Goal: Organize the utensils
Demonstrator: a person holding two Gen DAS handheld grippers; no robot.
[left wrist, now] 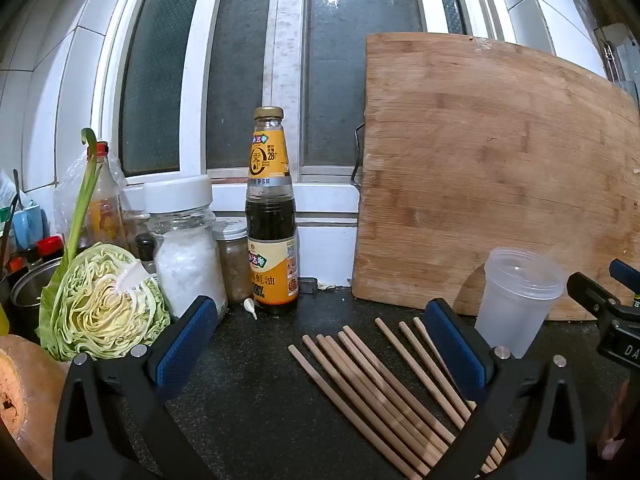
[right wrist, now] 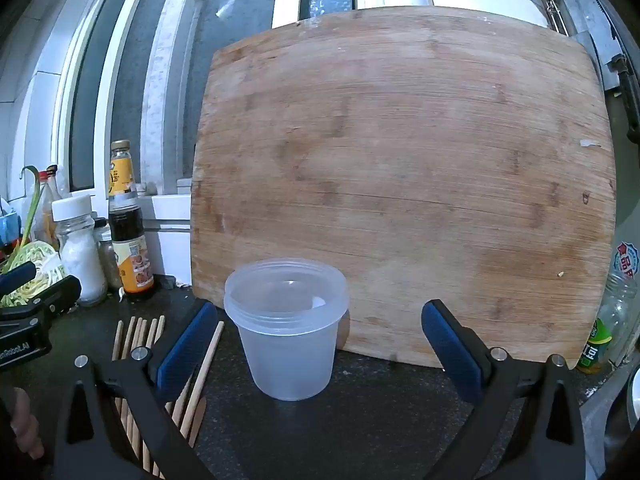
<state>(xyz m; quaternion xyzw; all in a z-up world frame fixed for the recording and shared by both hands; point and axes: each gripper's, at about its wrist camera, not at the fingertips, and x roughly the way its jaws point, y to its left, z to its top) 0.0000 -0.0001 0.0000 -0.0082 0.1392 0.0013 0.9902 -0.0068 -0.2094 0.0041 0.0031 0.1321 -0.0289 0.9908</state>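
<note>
Both grippers, left gripper [left wrist: 320,320] and right gripper [right wrist: 320,320], stand spread wide with nothing between their blue pads. Loose tan wooden chopsticks [left wrist: 384,392] lie fanned on the dark speckled counter [left wrist: 248,380], just beside the empty translucent plastic cup [right wrist: 288,328], which stands before the leaning bamboo cutting board [right wrist: 400,168]. Such a light cup could tip if nudged; thin round sticks may roll or slip from a pinch.

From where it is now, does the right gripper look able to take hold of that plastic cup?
Probably yes. The right gripper is open, and the plastic cup stands upright straight ahead between its fingers, with bare counter in front. The chopsticks lie off to the left, and the cutting board leans behind.
</note>
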